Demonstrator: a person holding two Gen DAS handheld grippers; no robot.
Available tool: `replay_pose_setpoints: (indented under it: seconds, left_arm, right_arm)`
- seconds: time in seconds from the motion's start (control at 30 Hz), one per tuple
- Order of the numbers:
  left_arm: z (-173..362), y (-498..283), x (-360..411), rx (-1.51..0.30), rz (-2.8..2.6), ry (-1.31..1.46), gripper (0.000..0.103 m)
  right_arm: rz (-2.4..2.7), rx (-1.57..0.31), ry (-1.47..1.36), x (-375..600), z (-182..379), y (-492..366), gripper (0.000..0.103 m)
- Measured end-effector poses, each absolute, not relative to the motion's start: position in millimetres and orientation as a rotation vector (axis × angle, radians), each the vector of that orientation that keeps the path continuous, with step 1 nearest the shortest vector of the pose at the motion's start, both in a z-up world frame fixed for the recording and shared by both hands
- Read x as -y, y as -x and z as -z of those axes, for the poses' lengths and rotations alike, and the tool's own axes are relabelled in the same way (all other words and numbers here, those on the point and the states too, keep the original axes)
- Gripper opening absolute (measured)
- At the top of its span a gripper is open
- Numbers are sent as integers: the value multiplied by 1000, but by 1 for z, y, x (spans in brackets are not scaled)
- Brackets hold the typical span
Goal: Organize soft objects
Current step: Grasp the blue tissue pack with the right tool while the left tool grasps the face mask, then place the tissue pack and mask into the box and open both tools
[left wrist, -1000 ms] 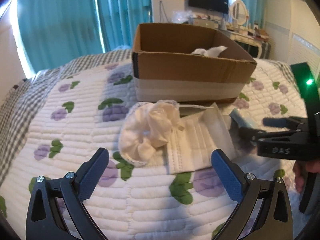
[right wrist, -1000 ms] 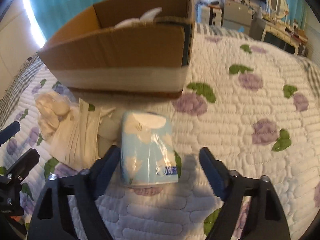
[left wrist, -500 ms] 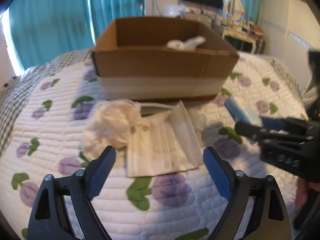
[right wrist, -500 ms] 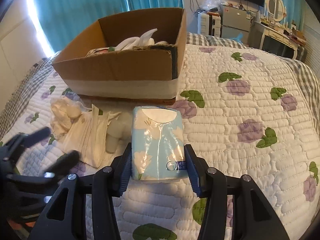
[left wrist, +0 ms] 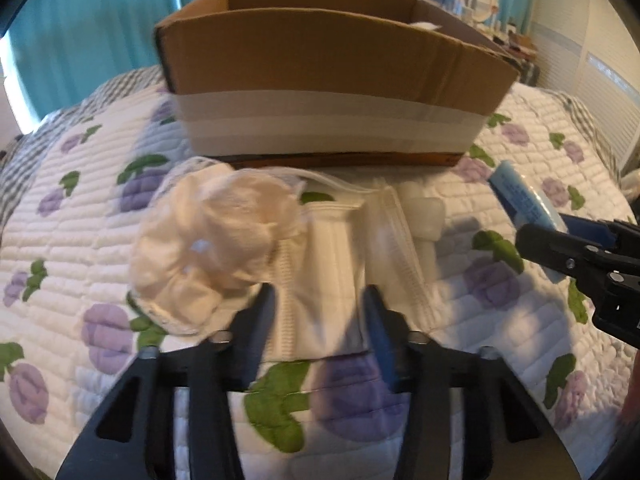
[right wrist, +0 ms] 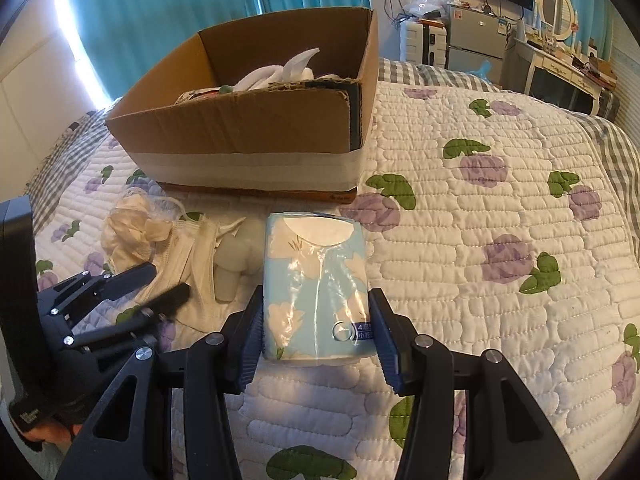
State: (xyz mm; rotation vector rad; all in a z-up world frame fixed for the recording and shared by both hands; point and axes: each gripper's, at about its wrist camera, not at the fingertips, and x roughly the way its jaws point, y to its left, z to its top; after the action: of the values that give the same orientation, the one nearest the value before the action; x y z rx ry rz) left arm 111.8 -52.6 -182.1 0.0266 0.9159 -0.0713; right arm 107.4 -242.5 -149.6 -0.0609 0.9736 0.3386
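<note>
Bedding first: the quilt (right wrist: 460,240) with purple flowers carries everything, and on it stands the cardboard box (right wrist: 248,128), which already holds some white soft items. In front of the box lie the things we have yet to sort: the cream scrunchie (left wrist: 212,248), touching the stack of face masks (left wrist: 324,264) beside it, then a small translucent white piece we cannot identify, and the pale blue tissue pack (right wrist: 316,288).

We judge we are in the picking step, both hands at once. Our right gripper (right wrist: 318,336) has its jaws pressed against the two long sides of the tissue pack, so it grips the pack, which appears to rest on the quilt just short of the box. Our left gripper (left wrist: 318,320) has its jaws drawn in narrow about the near edge of the face masks; the view is blurred, and we cannot tell whether the pads have really bitten on the fabric or only stand beside it.

Next, we think, the pack must be lifted clear of the box's near wall and let go inside. The masks are a loose stack, so a firm pinch is needed or the lower ones may slide off
</note>
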Motion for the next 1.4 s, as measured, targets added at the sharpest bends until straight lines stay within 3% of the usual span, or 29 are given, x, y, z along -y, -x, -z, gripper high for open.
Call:
replay_pose_setpoints:
  seconds: [0.07,0.27,1.03,1.4]
  left_arm:
    - [181,-109,48,-917,56,-21,16]
    - [174,-99,39,-915,41,-27,5]
    - [57,-6,44,-729,155,-26,5]
    - [-16,-26,34,-581,131,-63,5]
  right_arm:
    - [-337,-972,60,243,149,-107,49]
    - [-333,-963,58,246,146,-102,49]
    - [-358,-797,79,233,61,-26,49]
    - [-369,-675,115,223,-6,-50,49]
